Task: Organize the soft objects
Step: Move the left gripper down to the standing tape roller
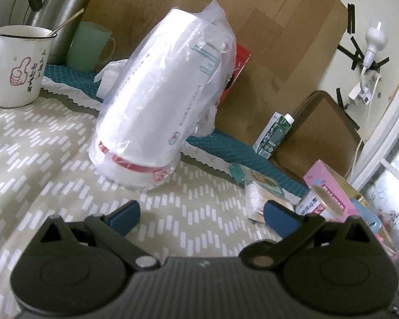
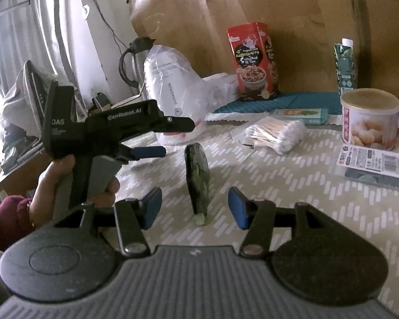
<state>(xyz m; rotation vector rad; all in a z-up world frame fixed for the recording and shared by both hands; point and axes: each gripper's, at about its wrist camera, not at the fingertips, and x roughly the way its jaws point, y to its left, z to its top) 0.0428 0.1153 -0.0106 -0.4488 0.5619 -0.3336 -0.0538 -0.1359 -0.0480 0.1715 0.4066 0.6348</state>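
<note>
Dark green and blotchy, the zucchini (image 2: pixel 197 179) lies on the patterned cloth of the bench (image 2: pixel 292 199), lengthwise away from me, its cut stem end nearest the camera. My right tongs (image 2: pixel 195 207) sit low over it with the blue pads apart, one on each side of the stem end and neither touching the skin. My left tongs (image 1: pixel 202 214) are spread wide with nothing between them, pointed at a white plastic bag of stacked cups (image 1: pixel 159 98) (it leans back toward the cardboard sheet (image 1: pixel 266 26)). From the right wrist view I see a hand (image 2: pixel 66 183) gripping that left tool's handle, off to the left of the zucchini. A bundle of cotton swabs (image 2: pixel 276 134) lies beyond the zucchini to the right, near a round snack tin (image 2: pixel 369 119) and a flat clear pack (image 2: pixel 372 164), whose contents I can't quite read. A white enamel mug (image 1: pixel 18 66) stands at far left.
</note>
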